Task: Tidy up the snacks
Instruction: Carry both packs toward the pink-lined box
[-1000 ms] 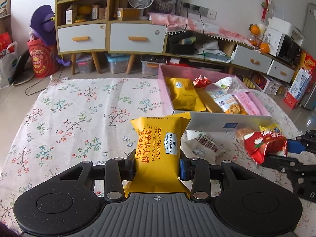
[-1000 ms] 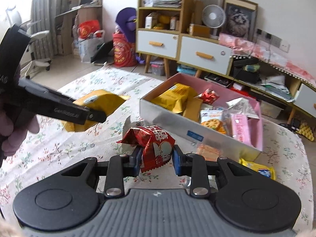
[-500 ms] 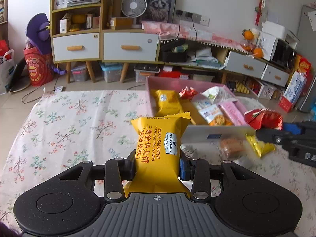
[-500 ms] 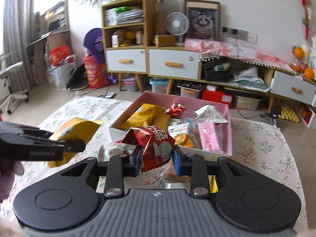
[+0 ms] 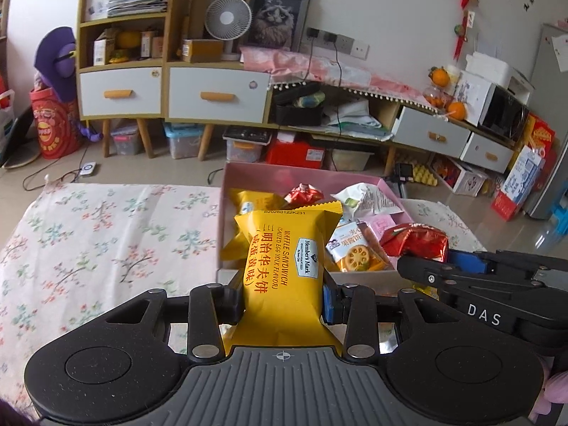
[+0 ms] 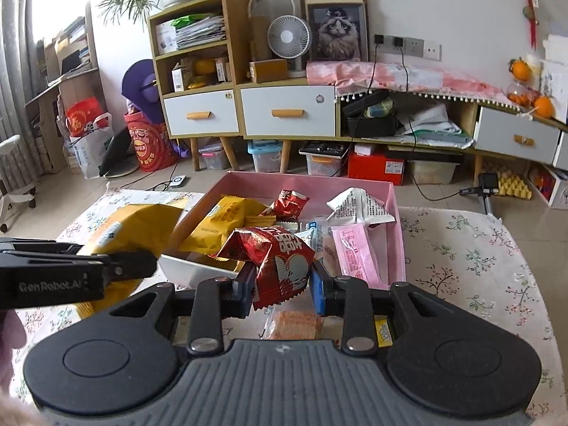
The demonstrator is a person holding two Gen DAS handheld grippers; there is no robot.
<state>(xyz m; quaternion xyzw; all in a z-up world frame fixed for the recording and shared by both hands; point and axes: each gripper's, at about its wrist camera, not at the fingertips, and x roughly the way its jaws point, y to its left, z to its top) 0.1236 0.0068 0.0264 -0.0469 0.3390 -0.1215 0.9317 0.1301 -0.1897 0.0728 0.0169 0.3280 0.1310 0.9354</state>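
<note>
We hold a yellow foil waffle-sandwich packet (image 5: 284, 269) upright in the left gripper (image 5: 284, 305), jaws clamped on it, and a crinkled red foil snack bag (image 6: 280, 262) in the right gripper (image 6: 282, 289), jaws clamped likewise, both raised at the near edge of the pink rectangular snack box (image 6: 397, 234) on the floral-clothed worktop (image 5: 88, 234).

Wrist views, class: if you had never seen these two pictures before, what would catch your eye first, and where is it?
First, the yellow waffle sandwich packet standing upright, clamped in the left gripper. Next, the crinkled red snack packet pinched in the right gripper, held near the front edge of the pink box. Inside that box lies a jumble of snacks, among them a pink sachet along its right wall.
</note>
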